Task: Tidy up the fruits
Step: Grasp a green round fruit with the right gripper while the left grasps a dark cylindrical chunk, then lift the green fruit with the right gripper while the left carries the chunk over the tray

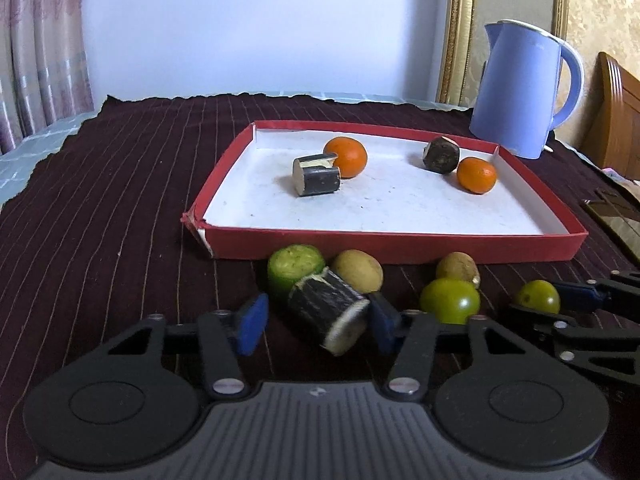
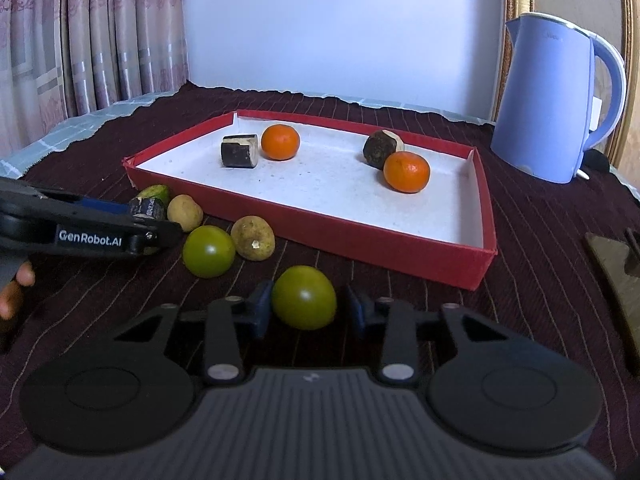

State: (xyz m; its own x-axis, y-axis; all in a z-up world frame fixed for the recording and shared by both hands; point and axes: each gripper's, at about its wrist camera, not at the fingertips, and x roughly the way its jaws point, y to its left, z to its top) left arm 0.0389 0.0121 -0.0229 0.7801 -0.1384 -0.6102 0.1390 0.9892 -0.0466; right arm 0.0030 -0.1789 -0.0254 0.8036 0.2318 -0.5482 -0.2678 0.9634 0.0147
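Red tray (image 1: 400,246) sits on the dark striped cloth (image 1: 120,184) covering the counter and already holds 4 pieces: 2 oranges (image 1: 346,157) (image 1: 476,175) and 2 dark cut chunks (image 1: 316,176) (image 1: 441,155). Judged roughly 4 of 10 done. Still outside, along the tray's near wall: a green-skinned cut piece (image 1: 294,268), 2 tan fruits (image 1: 357,270) (image 1: 458,268), 2 green round fruits (image 1: 450,301) (image 2: 304,297), and a dark-barked chunk (image 1: 328,312). Left gripper (image 1: 316,324) brackets the dark-barked chunk; the right pad looks to touch it, a gap shows at the left pad, so not yet a firm pinch. Right gripper (image 2: 306,312) is closed in on the nearer green round fruit, left pad against it, right pad very close; contact on that side hard to confirm. No earlier frame, so whether either piece is lifted off the cloth cannot be told. Blue kettle (image 2: 552,108) stands behind the tray's right corner. A flat brown object (image 2: 612,264) at the right edge is cut off, unidentified. Part of a hand (image 2: 16,288) shows at the left edge of the right wrist view.
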